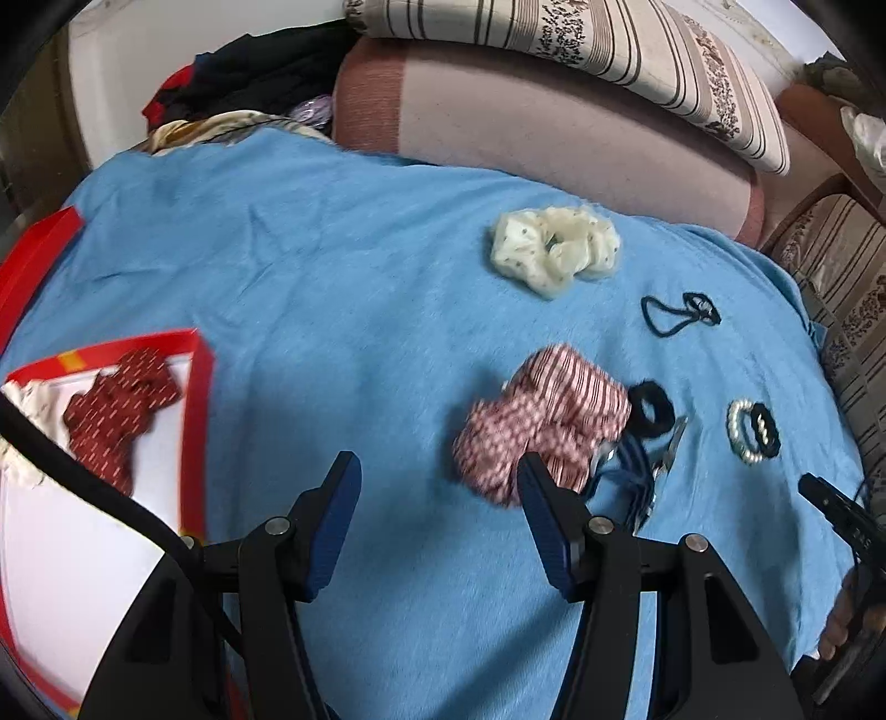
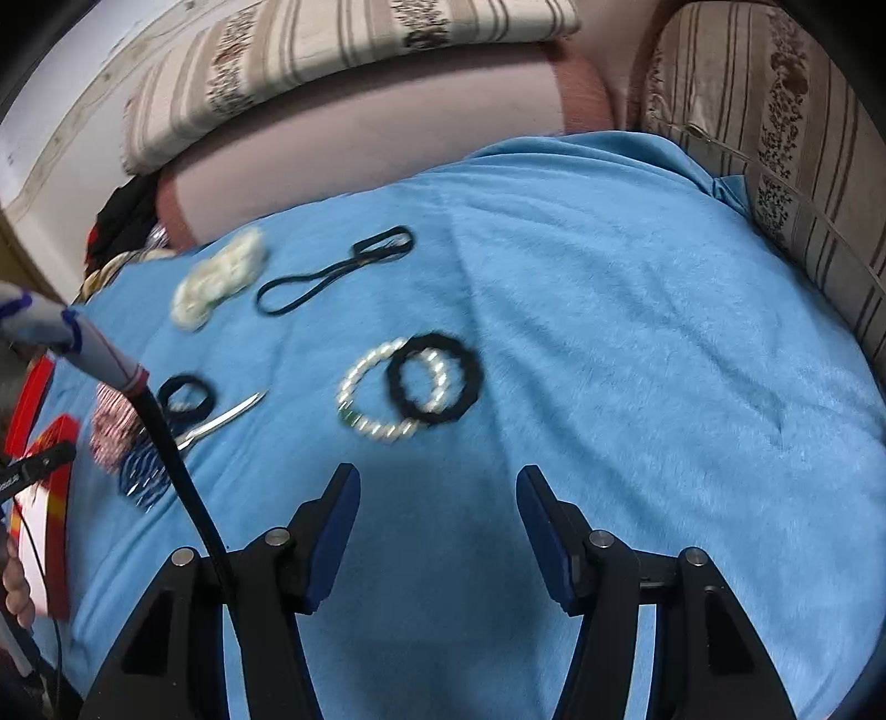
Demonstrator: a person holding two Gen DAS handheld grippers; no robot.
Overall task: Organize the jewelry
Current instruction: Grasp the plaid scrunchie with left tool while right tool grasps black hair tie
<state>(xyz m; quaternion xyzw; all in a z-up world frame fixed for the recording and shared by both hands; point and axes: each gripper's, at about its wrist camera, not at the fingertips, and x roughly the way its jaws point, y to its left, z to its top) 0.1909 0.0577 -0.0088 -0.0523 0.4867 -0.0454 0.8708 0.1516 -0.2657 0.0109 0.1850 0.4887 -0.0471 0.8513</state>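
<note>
My left gripper (image 1: 437,471) is open and empty above the blue blanket (image 1: 343,277), just left of a pink striped scrunchie (image 1: 540,421). A red-rimmed white box (image 1: 111,443) at the left holds a dark red scrunchie (image 1: 119,412). A cream scrunchie (image 1: 554,246), a thin black hair tie (image 1: 678,313), a thick black hair tie (image 1: 650,410), a blue striped piece (image 1: 631,476) with a metal clip (image 1: 673,446), and a pearl bracelet (image 1: 739,429) overlapped by a black band lie to the right. My right gripper (image 2: 437,471) is open and empty just before the pearl bracelet (image 2: 368,399) and black band (image 2: 434,379).
A pink bolster (image 1: 554,122) and striped cushions (image 1: 581,50) line the far edge of the blanket. Dark clothes (image 1: 249,72) are piled at the back left. A patterned sofa arm (image 2: 803,138) rises on the right. A red box lid (image 1: 33,266) lies at the far left.
</note>
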